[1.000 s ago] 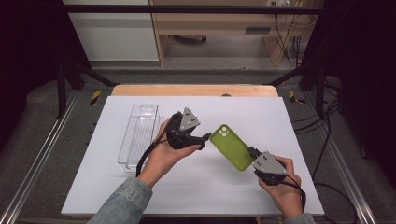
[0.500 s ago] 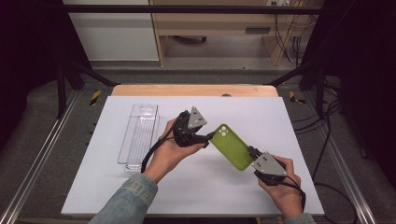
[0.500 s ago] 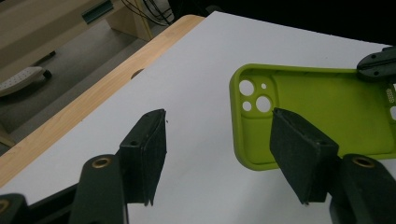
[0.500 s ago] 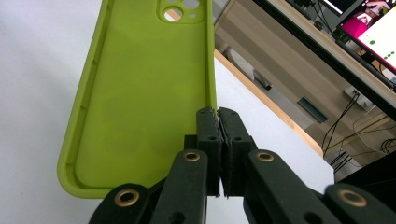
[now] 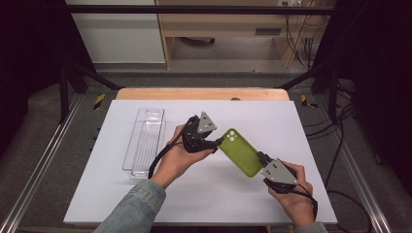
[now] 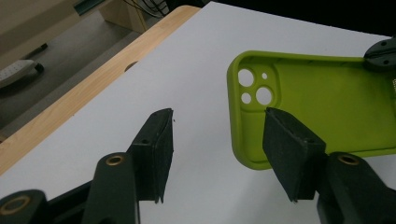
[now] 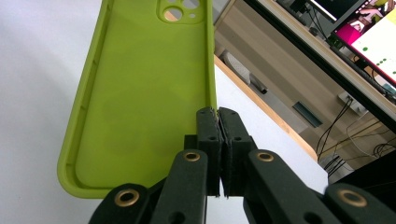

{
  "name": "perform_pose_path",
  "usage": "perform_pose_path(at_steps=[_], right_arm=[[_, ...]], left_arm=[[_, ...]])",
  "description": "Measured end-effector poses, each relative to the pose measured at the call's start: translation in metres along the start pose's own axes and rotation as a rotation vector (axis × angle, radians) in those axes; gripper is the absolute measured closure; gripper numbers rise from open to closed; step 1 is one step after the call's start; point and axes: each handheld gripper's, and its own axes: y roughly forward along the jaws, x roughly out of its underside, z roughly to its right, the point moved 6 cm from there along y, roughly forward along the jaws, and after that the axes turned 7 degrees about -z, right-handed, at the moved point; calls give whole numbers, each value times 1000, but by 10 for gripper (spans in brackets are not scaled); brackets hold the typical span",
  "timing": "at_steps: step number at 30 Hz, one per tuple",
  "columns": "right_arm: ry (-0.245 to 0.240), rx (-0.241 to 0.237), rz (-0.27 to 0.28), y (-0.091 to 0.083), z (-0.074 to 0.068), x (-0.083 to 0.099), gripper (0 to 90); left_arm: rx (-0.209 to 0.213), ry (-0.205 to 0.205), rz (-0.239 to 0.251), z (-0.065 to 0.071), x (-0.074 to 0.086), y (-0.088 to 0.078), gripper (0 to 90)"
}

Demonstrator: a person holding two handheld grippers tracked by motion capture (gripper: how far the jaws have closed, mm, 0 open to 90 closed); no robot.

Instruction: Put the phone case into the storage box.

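Note:
A lime-green phone case (image 5: 240, 151) is held tilted above the white table top (image 5: 301, 121), inner side up, camera holes at its far end. My right gripper (image 5: 261, 158) is shut on the case's side rim near its lower end; in the right gripper view the jaws (image 7: 218, 112) pinch that rim of the case (image 7: 140, 93). My left gripper (image 5: 216, 143) is at the camera-hole end. In the left gripper view its jaws (image 6: 219, 119) have just been closing but stand apart, with the case's corner (image 6: 317, 107) just beyond them, the right pad (image 6: 289, 154) in front of its edge, not pressing.
A clear plastic tray (image 5: 143, 141) lies lengthwise on the table's left part. A wooden strip (image 5: 201, 93) borders the far edge. Metal frame rails run along both sides, and cables (image 5: 340, 126) hang at the right.
The left gripper has shifted slightly right, toward the case's camera end, and its jaws have narrowed. The right gripper and the case have stayed in place.

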Motion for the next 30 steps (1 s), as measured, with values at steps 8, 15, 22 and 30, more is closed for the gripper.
perform_pose_path(at_steps=[8,15,22,30], right_arm=[[-15,1,7,0,-2,-1,885],[-32,3,13,0,-5,-3,884],[-47,11,21,-1,-6,-5,885],[-61,16,17,-2,-7,-6,884]], left_arm=[[34,-26,-8,1,0,5,496],[76,-42,-31,5,-4,10,571],[90,-49,-67,6,-5,15,637],[99,-68,-88,9,-7,15,740]])
